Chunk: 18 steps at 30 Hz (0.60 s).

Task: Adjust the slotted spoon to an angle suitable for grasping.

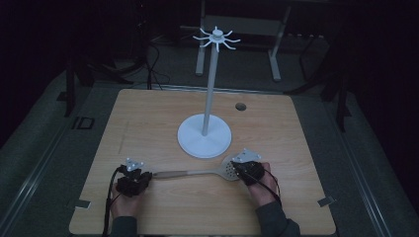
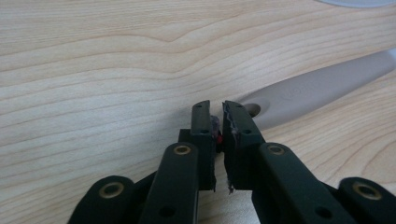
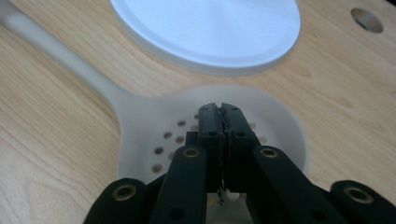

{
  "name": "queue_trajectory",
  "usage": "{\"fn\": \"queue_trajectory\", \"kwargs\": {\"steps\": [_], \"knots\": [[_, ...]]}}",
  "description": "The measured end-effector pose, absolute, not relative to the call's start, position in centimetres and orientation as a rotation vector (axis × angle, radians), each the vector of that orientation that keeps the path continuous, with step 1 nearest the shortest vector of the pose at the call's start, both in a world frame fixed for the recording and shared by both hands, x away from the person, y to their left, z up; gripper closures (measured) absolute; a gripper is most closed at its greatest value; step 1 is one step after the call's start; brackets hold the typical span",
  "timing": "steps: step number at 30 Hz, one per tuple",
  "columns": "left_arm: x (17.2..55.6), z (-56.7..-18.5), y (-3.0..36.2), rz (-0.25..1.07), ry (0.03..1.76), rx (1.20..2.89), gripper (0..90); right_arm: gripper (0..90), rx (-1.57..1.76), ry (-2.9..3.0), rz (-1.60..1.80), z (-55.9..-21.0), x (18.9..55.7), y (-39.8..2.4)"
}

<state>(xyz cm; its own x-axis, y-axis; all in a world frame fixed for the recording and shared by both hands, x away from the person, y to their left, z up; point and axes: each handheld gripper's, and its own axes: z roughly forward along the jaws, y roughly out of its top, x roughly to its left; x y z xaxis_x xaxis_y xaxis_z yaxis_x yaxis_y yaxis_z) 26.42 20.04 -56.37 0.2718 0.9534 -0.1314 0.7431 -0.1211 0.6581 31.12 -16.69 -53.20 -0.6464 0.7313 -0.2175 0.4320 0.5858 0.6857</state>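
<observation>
Dim room, light wooden table [image 1: 148, 113] — pale grey perforated skimmer spoon [image 1: 197, 173] lies flat before white hook stand [image 1: 204, 136]. Left gripper [image 2: 215, 114] nearly pressed together at the handle tip, pinching nothing; right gripper [image 3: 220, 113] closed over the bowl. Pre-grasp step — next needs reopening and real pinch.

White hook stand [image 1: 210, 89] upright mid-tabletop: round flat base [image 1: 204, 136], thin pole, spoked hook ring [image 1: 216, 38] on top. Light wood tabletop [image 1: 148, 118], small round hole [image 1: 240, 106] near far edge, right of pole. Grey table legs [image 1: 274, 54] and cables [image 1: 153, 64] on dark floor behind.
</observation>
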Motion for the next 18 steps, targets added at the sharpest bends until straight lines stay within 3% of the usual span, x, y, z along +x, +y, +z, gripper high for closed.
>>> {"fn": "queue_trajectory", "kwargs": {"steps": [18], "knots": [[28.6,-56.6,18.8,0.387,1.454,1.944,88.3,86.9,0.975,2.293,0.893,-52.0,31.9,-17.6]]}}
